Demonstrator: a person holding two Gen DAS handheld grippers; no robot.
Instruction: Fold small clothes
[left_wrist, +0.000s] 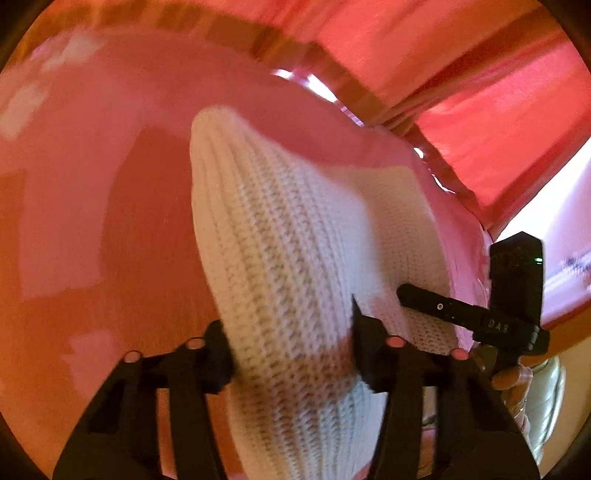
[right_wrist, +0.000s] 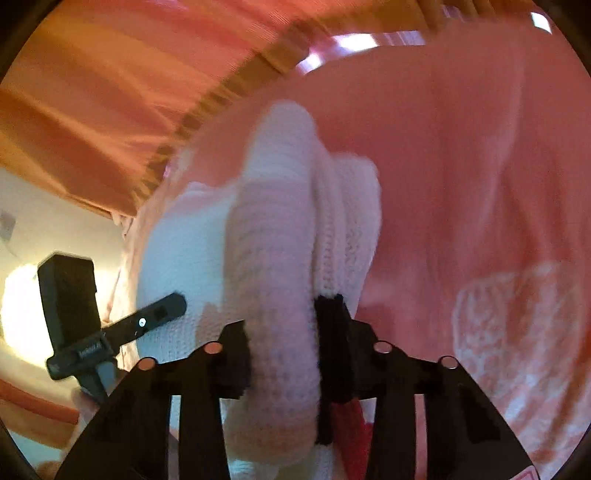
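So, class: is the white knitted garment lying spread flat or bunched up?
Bunched up: the white knitted garment rises in thick folds over the pink cloth, pinched by both tools.

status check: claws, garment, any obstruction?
Left claw and right claw both clamped on white knit garment. Garment bunched over pink cloth. Nothing in the way.

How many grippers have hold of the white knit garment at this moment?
2. The left gripper clamps one bunched part of the white knit garment; the right gripper clamps another part beside it, over the pink cloth. The garment's lower part is hidden.
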